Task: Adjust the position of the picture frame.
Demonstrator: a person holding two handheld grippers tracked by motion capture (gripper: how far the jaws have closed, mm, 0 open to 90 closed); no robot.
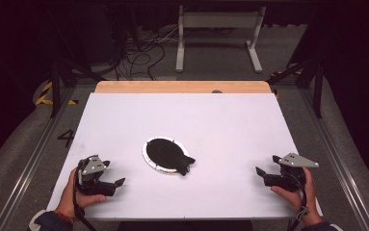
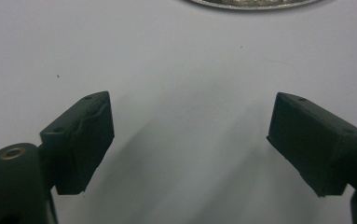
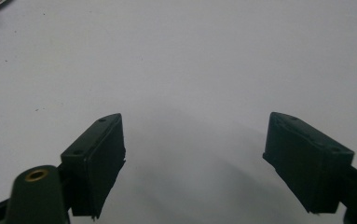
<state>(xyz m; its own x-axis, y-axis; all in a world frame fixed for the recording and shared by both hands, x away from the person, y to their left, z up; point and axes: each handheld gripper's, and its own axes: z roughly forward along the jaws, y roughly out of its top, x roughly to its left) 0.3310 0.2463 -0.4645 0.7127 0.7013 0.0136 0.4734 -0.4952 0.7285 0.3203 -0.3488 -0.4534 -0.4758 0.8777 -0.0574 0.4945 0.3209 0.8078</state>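
Two grippers rest on the white table (image 1: 211, 120), jaws spread and empty: left gripper (image 1: 116, 179), right gripper (image 1: 265, 165). Between them lies a plate (image 1: 149, 161) bearing a black object (image 1: 168, 155). Cables (image 1: 143, 53) and a grey stand (image 1: 218, 21) occupy the dark floor beyond.

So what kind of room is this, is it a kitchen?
Probably not a kitchen, more likely a lab or recording studio. A white table stands among dark curtains, loose cables lie on the grey floor behind it, and a person holds a left gripper and a right gripper near a black-filled plate.
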